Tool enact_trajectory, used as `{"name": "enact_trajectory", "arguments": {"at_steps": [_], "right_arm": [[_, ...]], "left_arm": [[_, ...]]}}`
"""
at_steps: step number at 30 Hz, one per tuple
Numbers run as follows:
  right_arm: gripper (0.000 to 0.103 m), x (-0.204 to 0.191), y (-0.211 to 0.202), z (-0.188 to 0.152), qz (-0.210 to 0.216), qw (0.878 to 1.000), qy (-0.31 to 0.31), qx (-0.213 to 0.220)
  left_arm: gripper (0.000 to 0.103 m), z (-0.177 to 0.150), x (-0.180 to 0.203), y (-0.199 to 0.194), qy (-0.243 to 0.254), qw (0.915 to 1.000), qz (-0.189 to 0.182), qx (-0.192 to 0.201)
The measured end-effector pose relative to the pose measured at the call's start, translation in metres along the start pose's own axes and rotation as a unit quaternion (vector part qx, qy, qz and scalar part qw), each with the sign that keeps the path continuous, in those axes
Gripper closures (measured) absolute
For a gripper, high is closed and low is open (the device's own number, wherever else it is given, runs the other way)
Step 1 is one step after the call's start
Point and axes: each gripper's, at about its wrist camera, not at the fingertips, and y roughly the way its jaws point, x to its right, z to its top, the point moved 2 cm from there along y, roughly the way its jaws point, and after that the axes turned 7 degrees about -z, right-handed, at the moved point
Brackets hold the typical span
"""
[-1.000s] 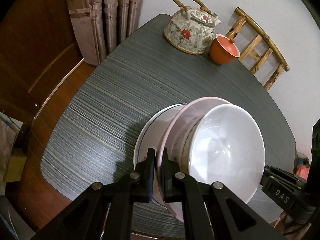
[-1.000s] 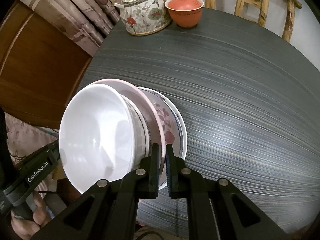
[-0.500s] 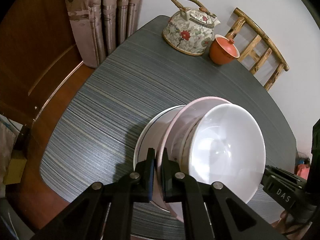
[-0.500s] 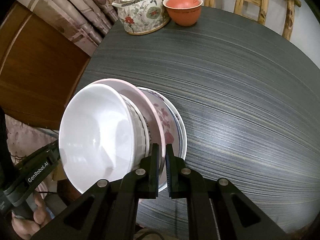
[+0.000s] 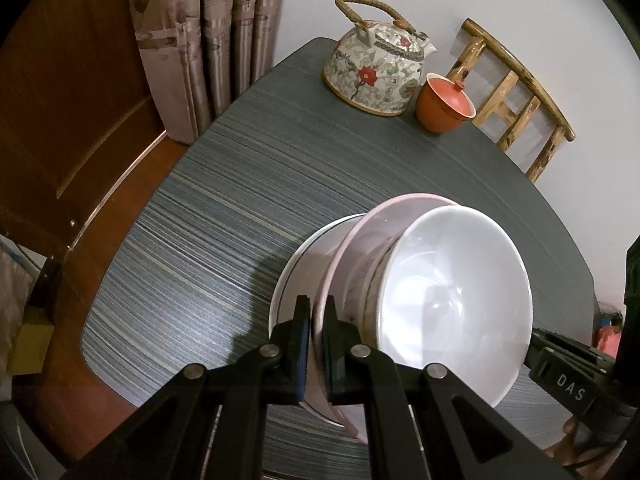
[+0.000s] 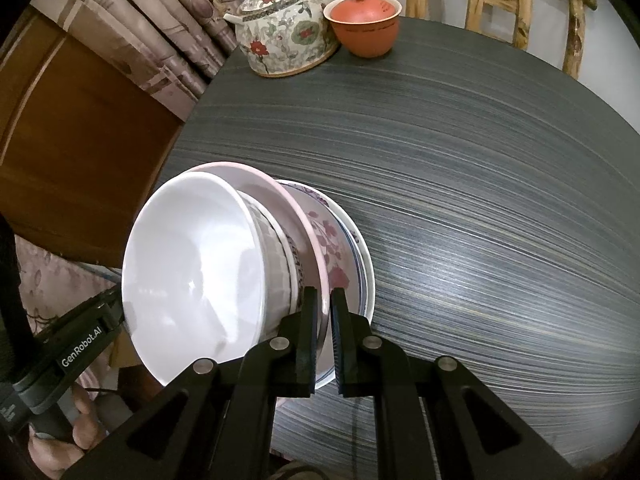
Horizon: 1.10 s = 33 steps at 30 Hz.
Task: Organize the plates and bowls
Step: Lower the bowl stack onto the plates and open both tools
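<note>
Left wrist view: left gripper [image 5: 316,340] and right gripper [image 6: 325,340] each pinch the pink-rimmed ceramic plate [image 5: 404,204]; nested glossy white bowl [image 5: 456,300] sits tilted, risks sliding off.

A stack of dishes sits tilted over the striped dark table [image 5: 248,216], its mouth facing sideways rather than up. On top is a plain white bowl [image 5: 452,300], glossy and empty, nested in a patterned bowl [image 6: 276,264] of which only the side shows. Under these lie a pink plate [image 5: 360,232] and, lowest, a blue-rimmed plate [image 6: 348,256] painted with pink flowers.
</note>
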Motion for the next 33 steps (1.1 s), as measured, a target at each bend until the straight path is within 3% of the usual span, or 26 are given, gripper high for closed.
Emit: {"name": "enact_trajectory", "arguments": {"at_steps": [7,16,21,28,33], "right_arm": [[0.093,0.001,-0.002,-0.003,-0.003,1.0,-0.004,0.01],[0.078,0.008,-0.003,-0.005,-0.018,1.0,-0.004,0.022],[0.059,0.014,-0.004,-0.01,-0.035,0.999,-0.003,0.033],[0.049,0.018,-0.01,-0.013,-0.042,0.998,-0.001,0.047],[0.045,0.02,-0.017,-0.014,-0.039,0.998,-0.001,0.056]], "left_arm": [[0.095,-0.001,-0.002,-0.001,0.0,1.0,0.003,0.005],[0.085,-0.007,-0.005,-0.006,0.013,0.9997,0.016,0.01],[0.078,-0.01,-0.005,-0.008,0.025,0.9991,0.03,0.014],[0.068,-0.009,-0.005,-0.012,0.033,0.9982,0.044,0.024],[0.067,-0.006,-0.005,-0.017,0.034,0.9979,0.047,0.03]]}}
